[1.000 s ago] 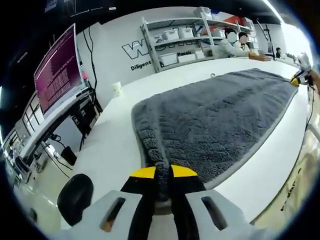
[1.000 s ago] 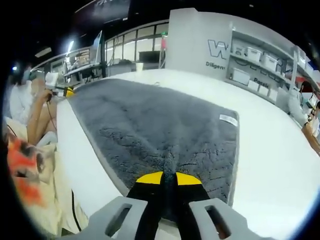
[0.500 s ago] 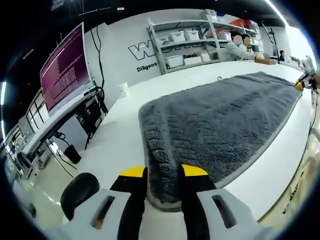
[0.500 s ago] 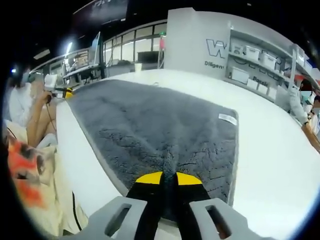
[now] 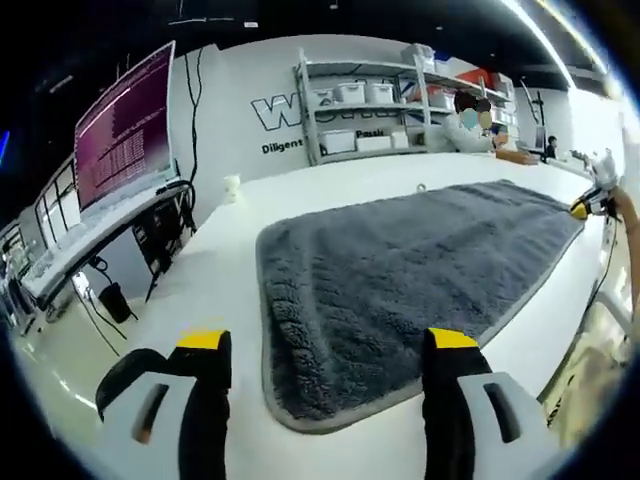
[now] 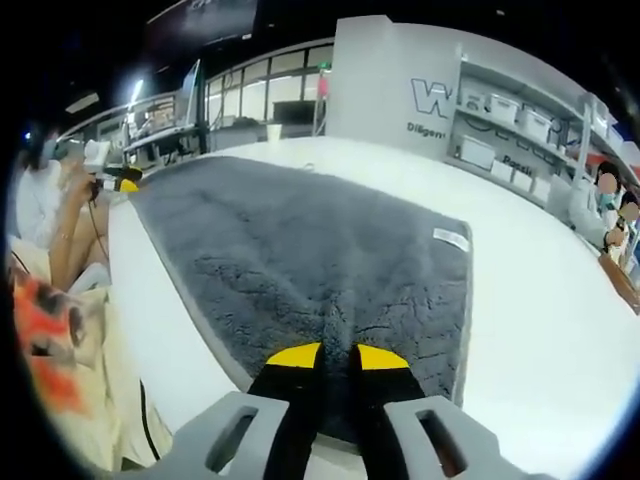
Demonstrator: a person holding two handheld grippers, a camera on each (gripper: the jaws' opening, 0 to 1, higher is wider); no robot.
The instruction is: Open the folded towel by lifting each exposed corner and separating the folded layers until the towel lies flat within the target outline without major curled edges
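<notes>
Left gripper point(image 5: 325, 350) fingers spread wide, empty; right gripper point(image 6: 323, 354) pinching towel point(image 6: 300, 260) at 6 o'clock; risked curling edge on release.

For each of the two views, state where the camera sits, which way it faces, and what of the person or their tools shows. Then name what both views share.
Left gripper view: rides the left gripper, jaws wide open, looking along the grey towel toward shelves; the right gripper shows far off.
Right gripper view: rides the right gripper, jaws pinching the towel edge; the person's arm and left gripper show at left.
Shared: towel on the white table.
</notes>
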